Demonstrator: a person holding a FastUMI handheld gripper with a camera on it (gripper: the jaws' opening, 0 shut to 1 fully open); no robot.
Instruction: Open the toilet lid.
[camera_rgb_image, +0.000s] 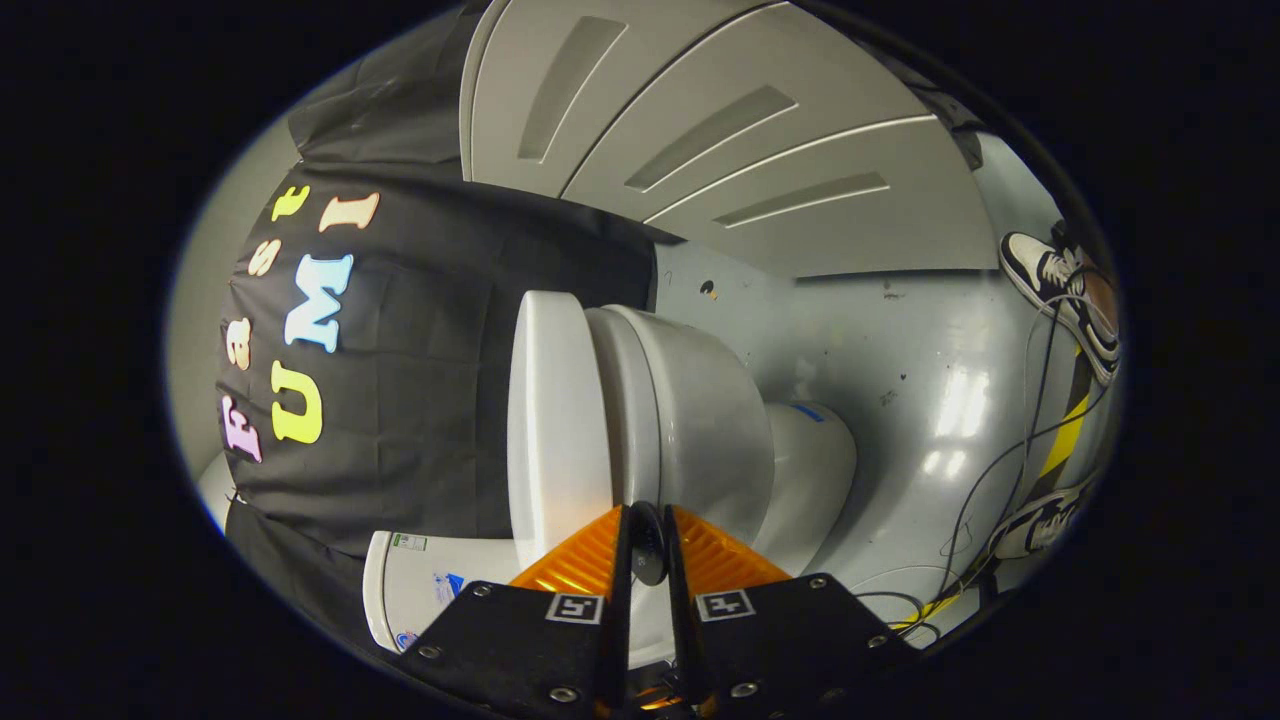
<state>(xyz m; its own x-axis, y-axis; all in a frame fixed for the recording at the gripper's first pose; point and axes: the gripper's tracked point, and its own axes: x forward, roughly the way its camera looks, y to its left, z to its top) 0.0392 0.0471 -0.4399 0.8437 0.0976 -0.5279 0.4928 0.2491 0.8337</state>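
Note:
The view is rolled on its side, with the floor to the right. The white toilet lid (548, 420) lies flat down on the bowl (700, 420), just beyond my fingers. The pedestal (815, 465) stands on the grey floor past the bowl, and the white tank (420, 590) sits beside the fingers on the lid's side. My gripper (647, 560) is right at the near rim, roughly where lid and bowl meet. Its fingers (585, 560) stand almost together, with only a thin dark slit and a small dark round part between them. Neither finger presses on the lid.
Black cloth wall (420, 400) hangs on the lid's side. Grey panelled doors (720, 130) stand beyond the toilet. On the glossy floor (930, 400) run thin cables (1000, 480) and a yellow-black stripe (1065, 440). A person's two sneakers (1060, 290) (1040, 520) stand near the stripe.

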